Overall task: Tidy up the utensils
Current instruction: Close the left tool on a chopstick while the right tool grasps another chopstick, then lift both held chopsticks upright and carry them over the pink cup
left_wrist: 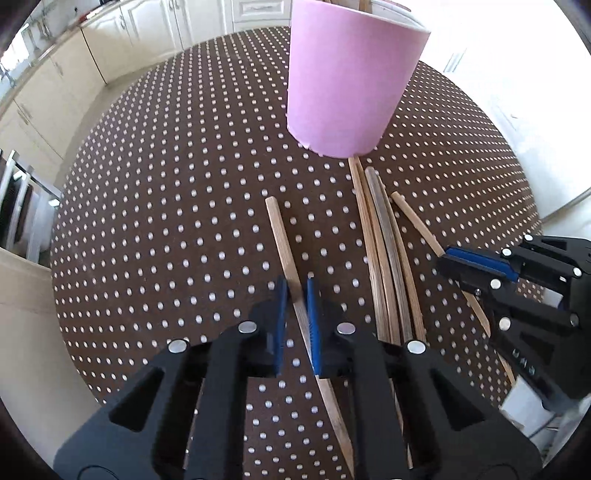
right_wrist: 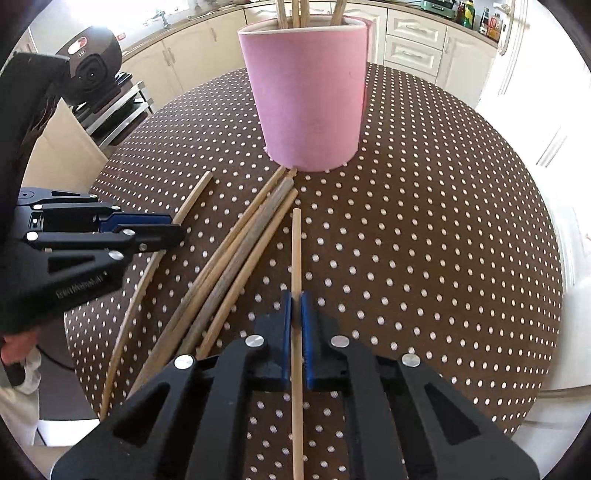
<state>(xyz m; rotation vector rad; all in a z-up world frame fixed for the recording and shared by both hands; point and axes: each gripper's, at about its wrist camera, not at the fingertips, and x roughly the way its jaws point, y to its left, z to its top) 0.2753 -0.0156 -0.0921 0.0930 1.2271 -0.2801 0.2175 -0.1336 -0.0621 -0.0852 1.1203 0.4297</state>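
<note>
A pink cup (left_wrist: 347,81) stands on the dotted brown table; it also shows in the right wrist view (right_wrist: 308,99), with several wooden sticks standing in it. My left gripper (left_wrist: 295,295) straddles one flat wooden stick (left_wrist: 284,243) lying on the table, its jaws narrowly apart around it. My right gripper (right_wrist: 296,306) is shut on a round wooden stick (right_wrist: 296,251) that points toward the cup. A bundle of several sticks (left_wrist: 384,236) lies between the grippers, also seen in the right wrist view (right_wrist: 240,254). Each gripper shows in the other's view (left_wrist: 476,266) (right_wrist: 147,230).
The round table (right_wrist: 443,240) has a brown cloth with white dots. Cream kitchen cabinets (left_wrist: 110,48) stand beyond it. A black appliance (right_wrist: 92,66) sits on a rack at the left. Bottles (right_wrist: 476,18) stand on the far counter.
</note>
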